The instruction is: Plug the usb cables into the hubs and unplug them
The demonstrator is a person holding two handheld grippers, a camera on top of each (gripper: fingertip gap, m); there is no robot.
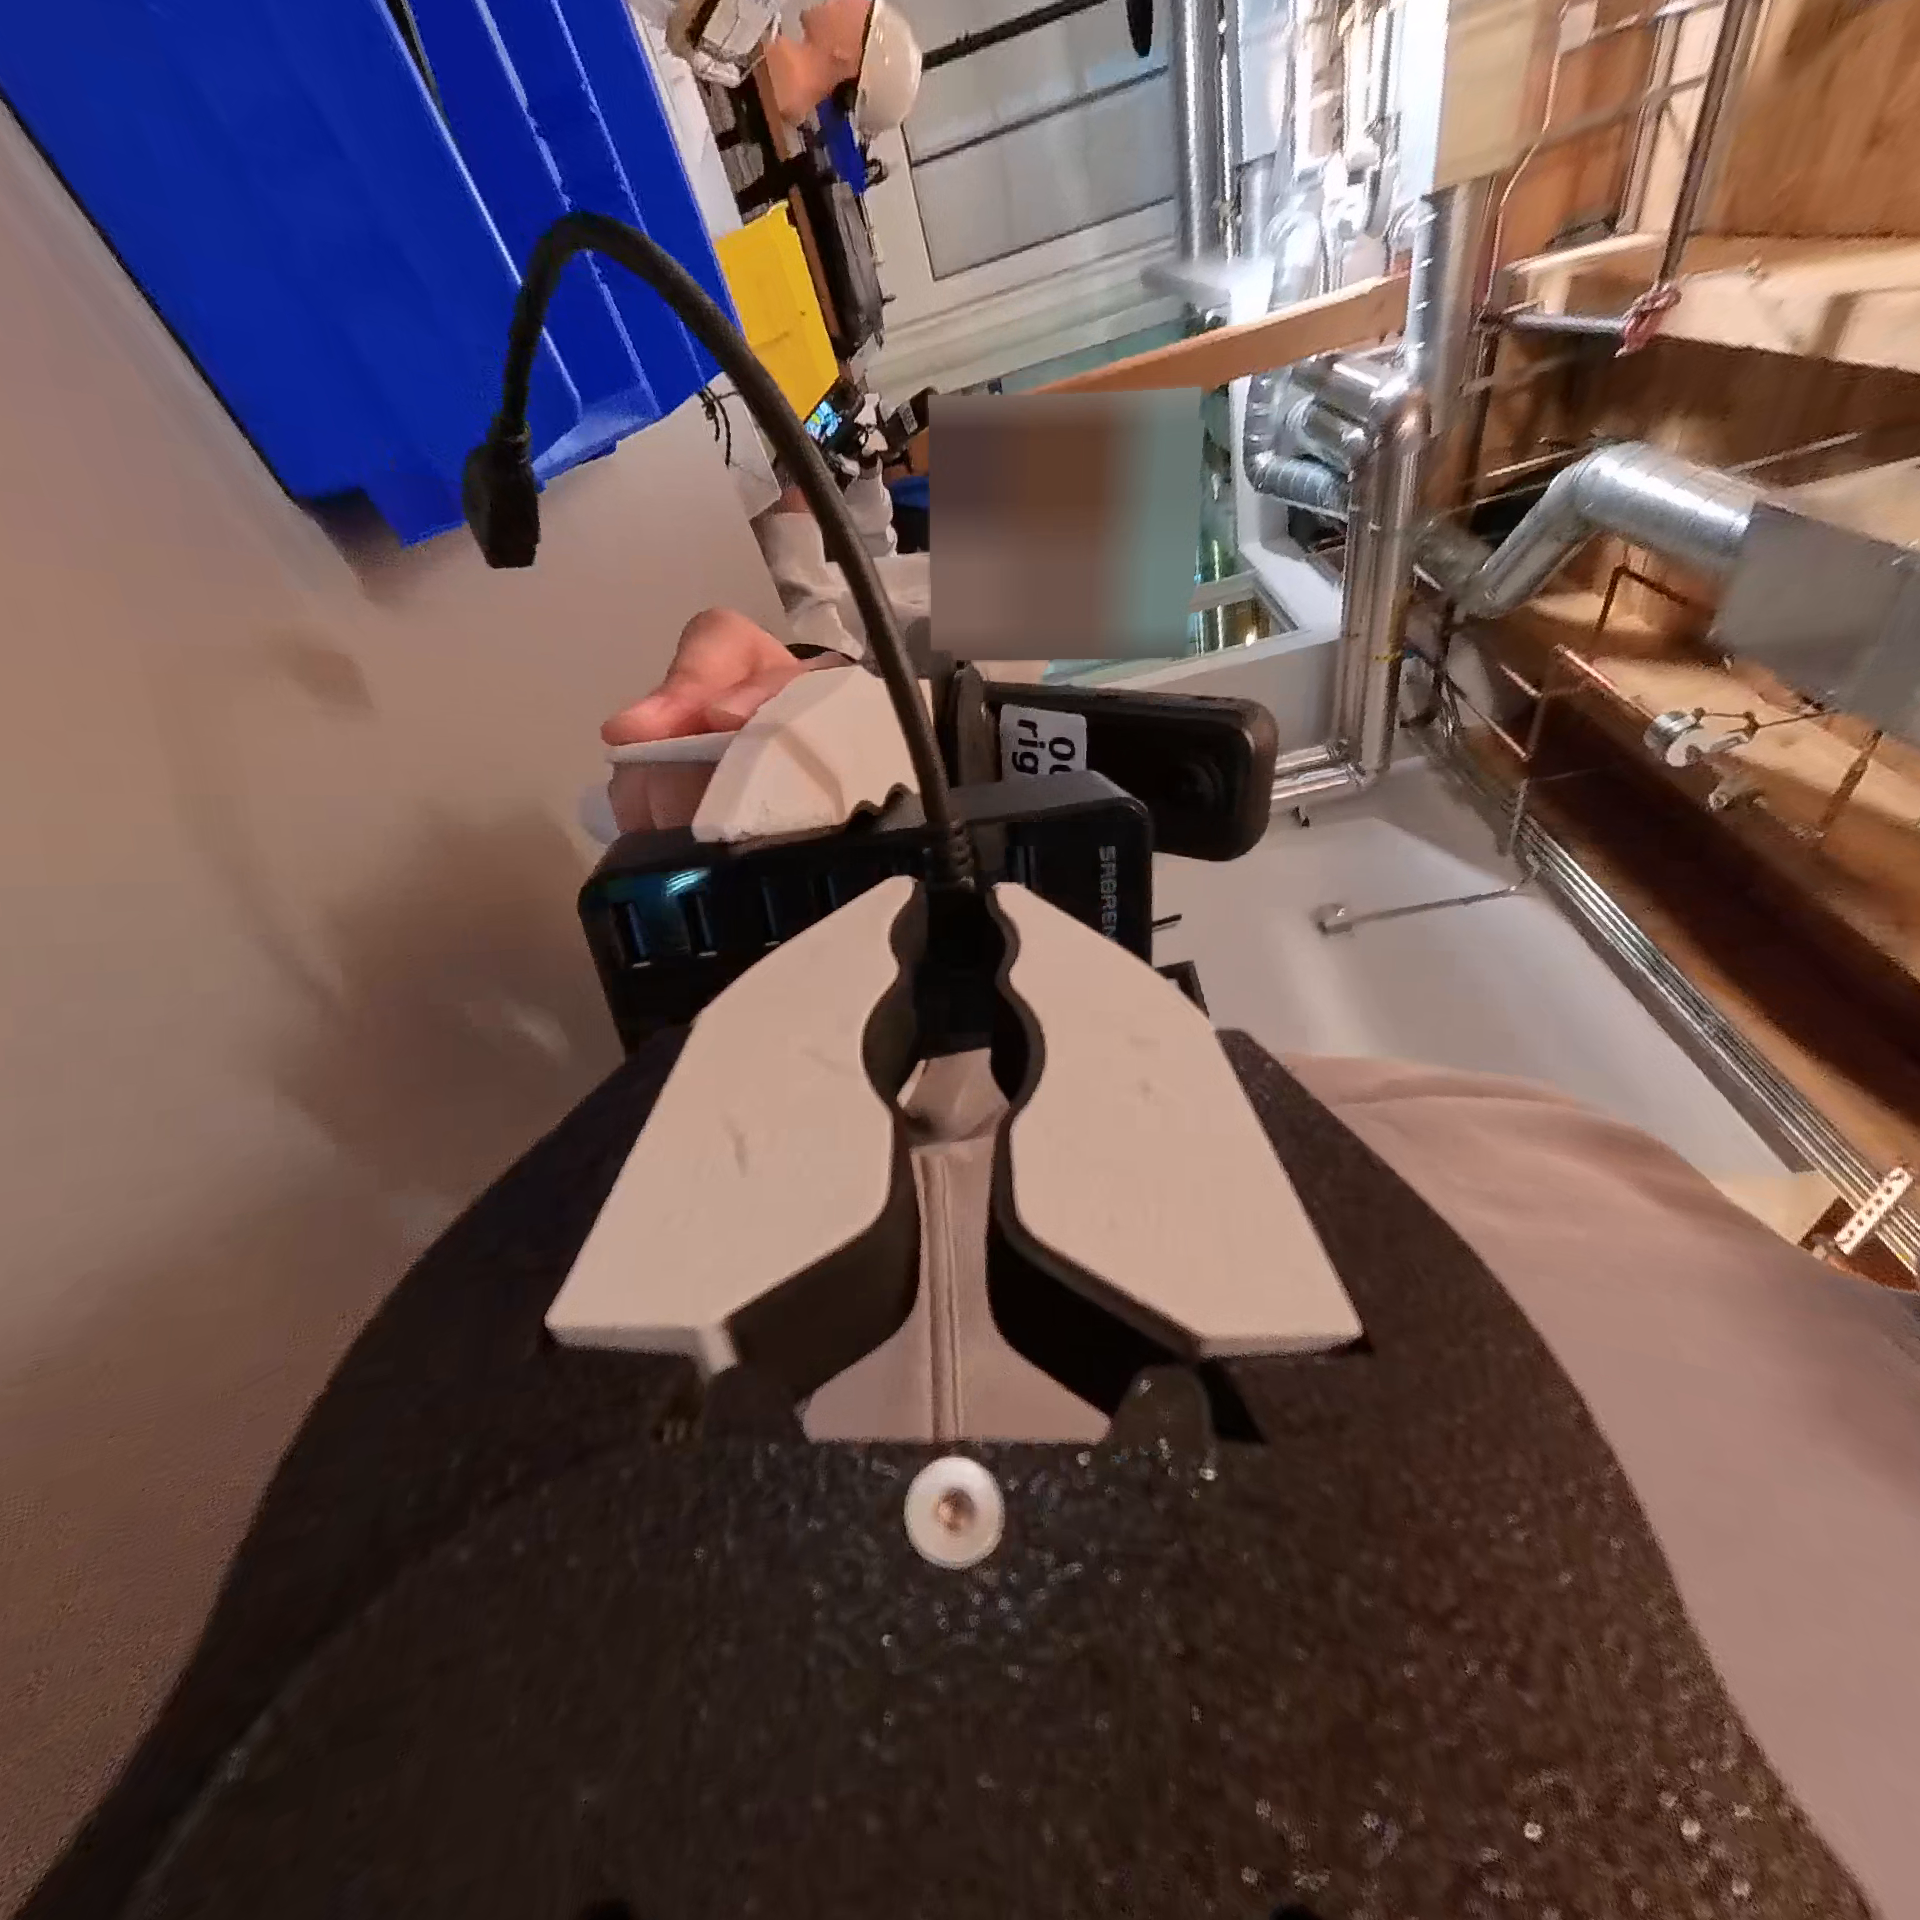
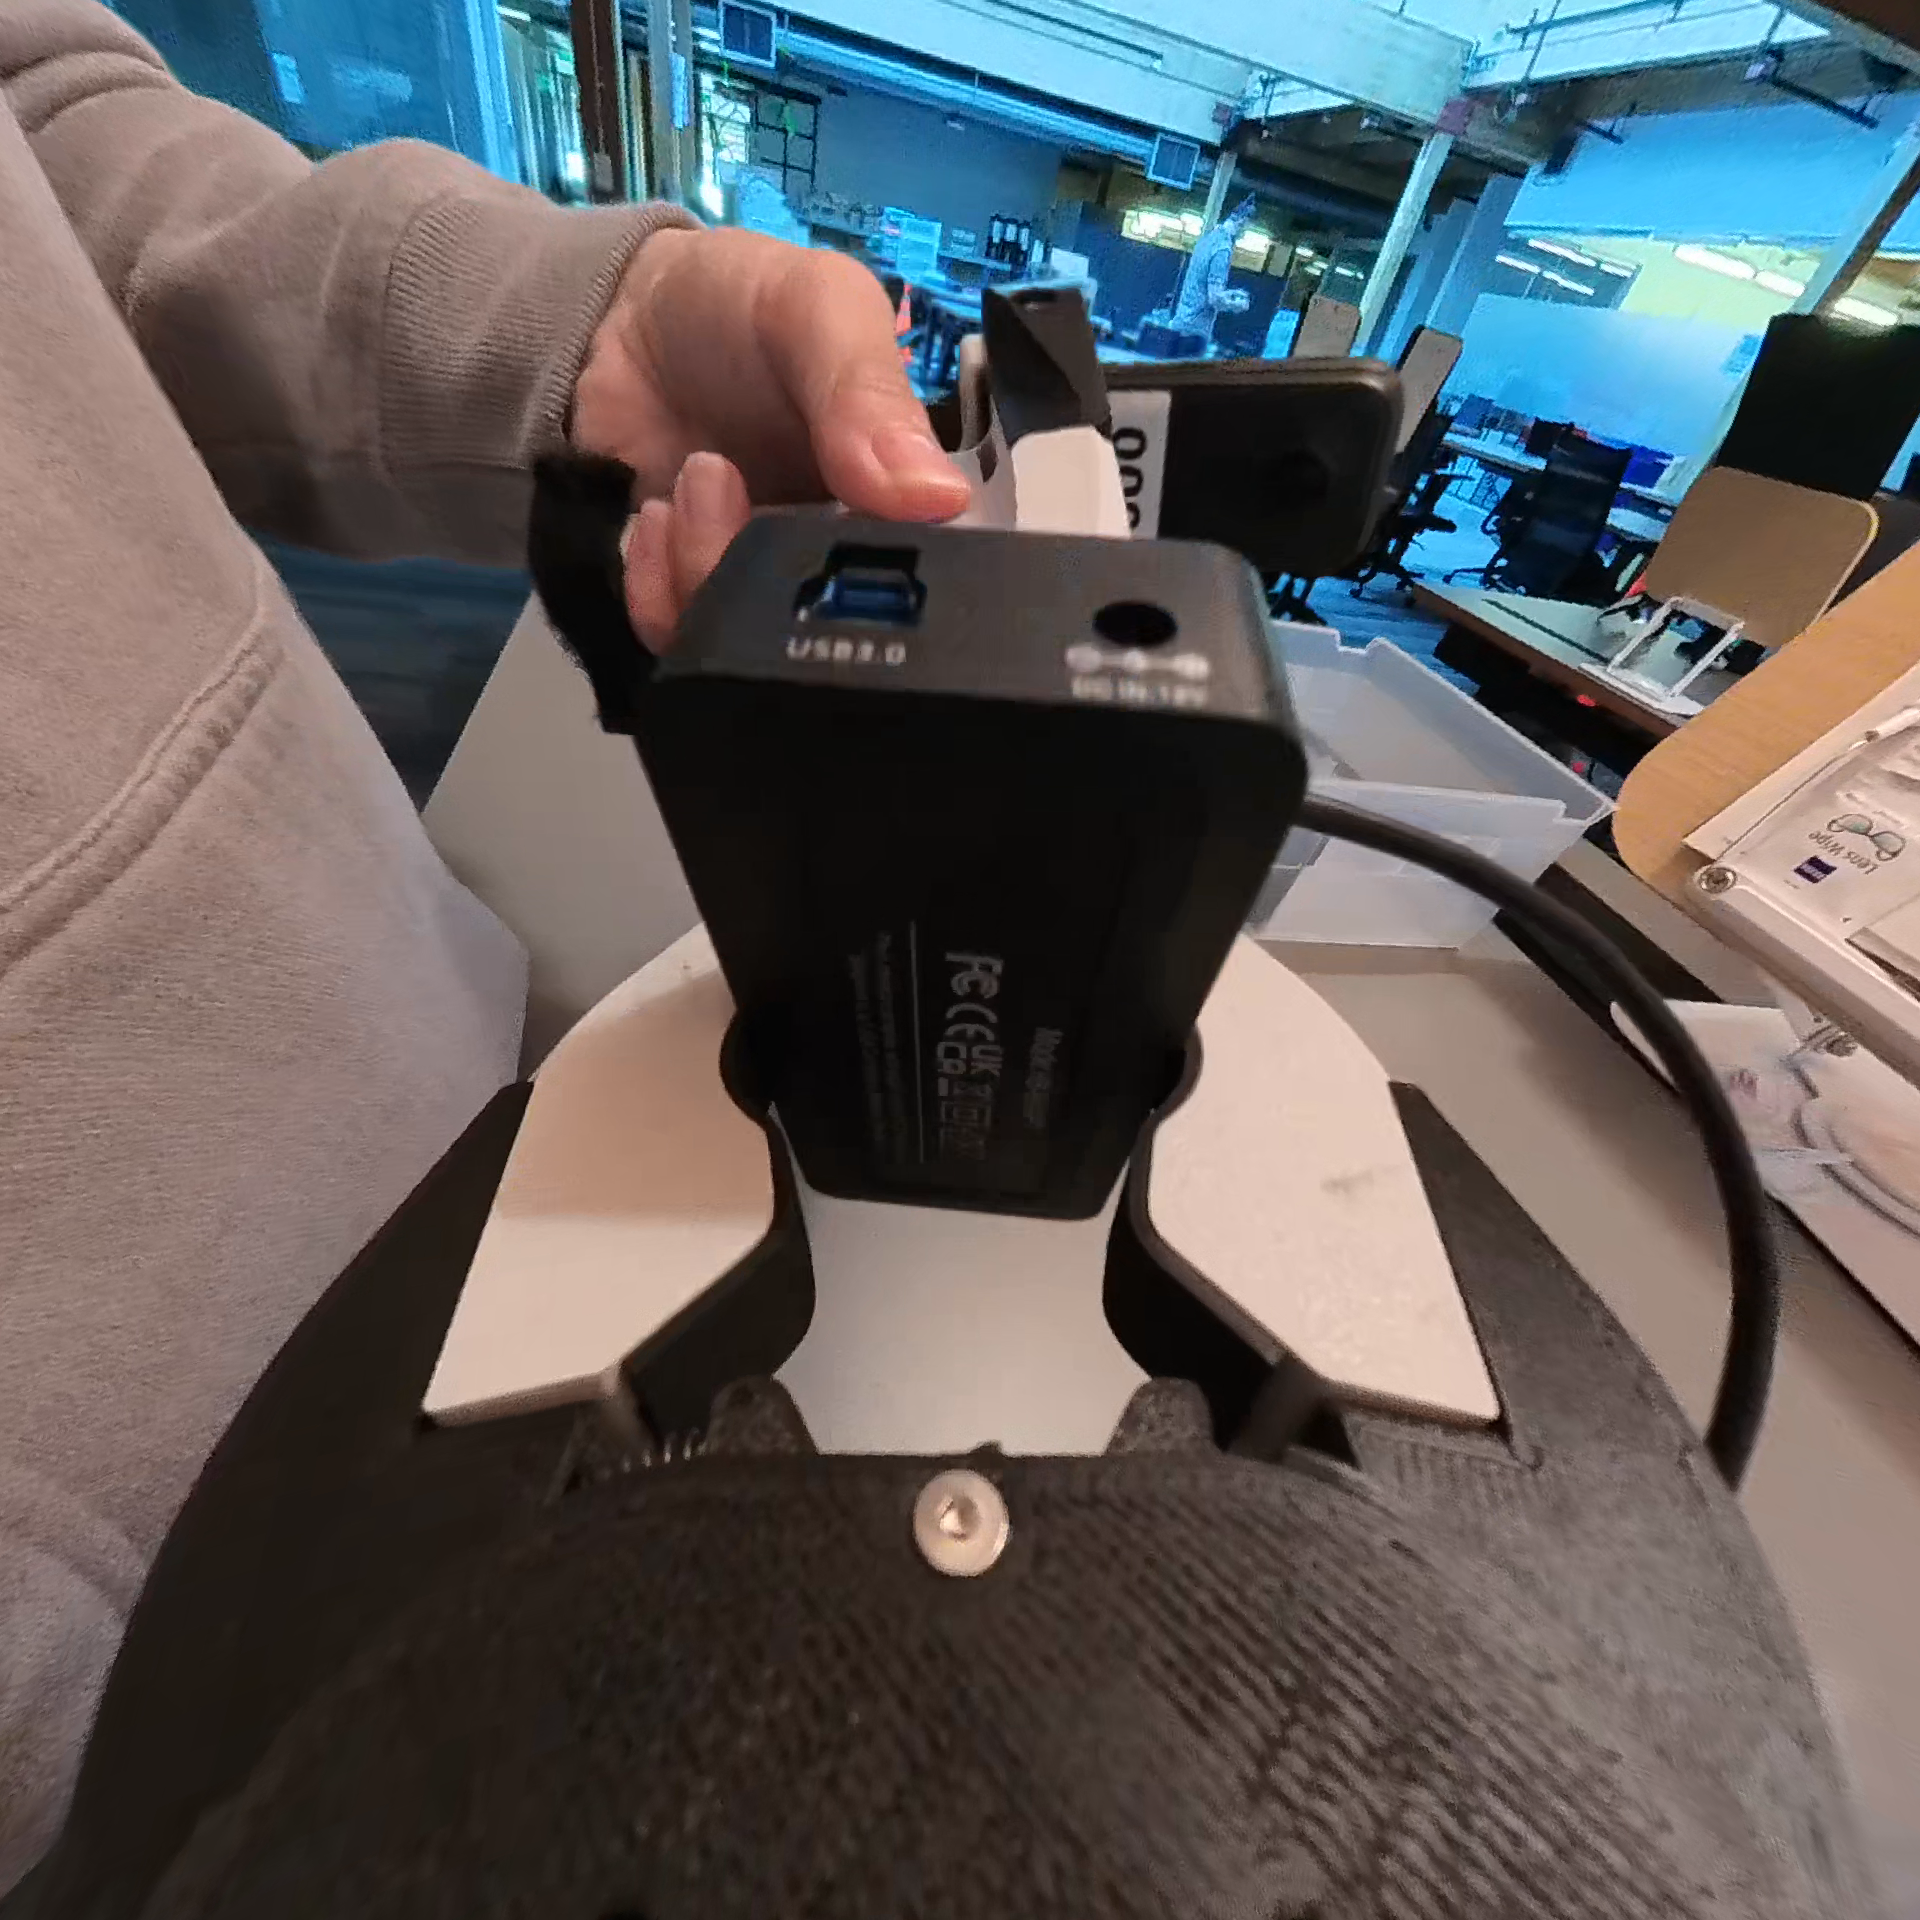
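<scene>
Behind everything I see a large open workshop: silver ducts and timber framing fill the tilted left wrist view, and rows of desks and chairs recede through the right wrist view.

Nearest in my left wrist view, my left hand-held gripper (image 1: 951, 971) is clamped on the black plug of a USB cable (image 1: 831, 499), with the white fingers (image 1: 790, 1091) pressed against its sides. The plug's metal tip is hidden by the fingers, so I cannot tell whether it sits in a port. Just beyond the fingertips lies the black hub (image 1: 1101, 883), its row of ports partly covered by them. The cable arches up and away, and its far connector (image 1: 502, 509) hangs free in front of a blue bin (image 1: 343, 208). Past the hub, the other hand-held gripper and a hand (image 1: 707, 686) are only partly visible.

In my right wrist view, my right hand-held gripper (image 2: 956, 1122) is clamped on the lower end of the hub (image 2: 966, 831), which stands upright and shows its underside and end face. The port side is turned away from me. A black cable (image 2: 1662, 1060) curves off to the right and is cut off behind the gripper body. Beyond the hub, a hand (image 2: 748, 384) in a grey sleeve holds the left hand-held gripper, mostly hidden. Farther right, a clear plastic bin (image 2: 1455, 790) rests on the worktop (image 2: 1392, 997).
</scene>
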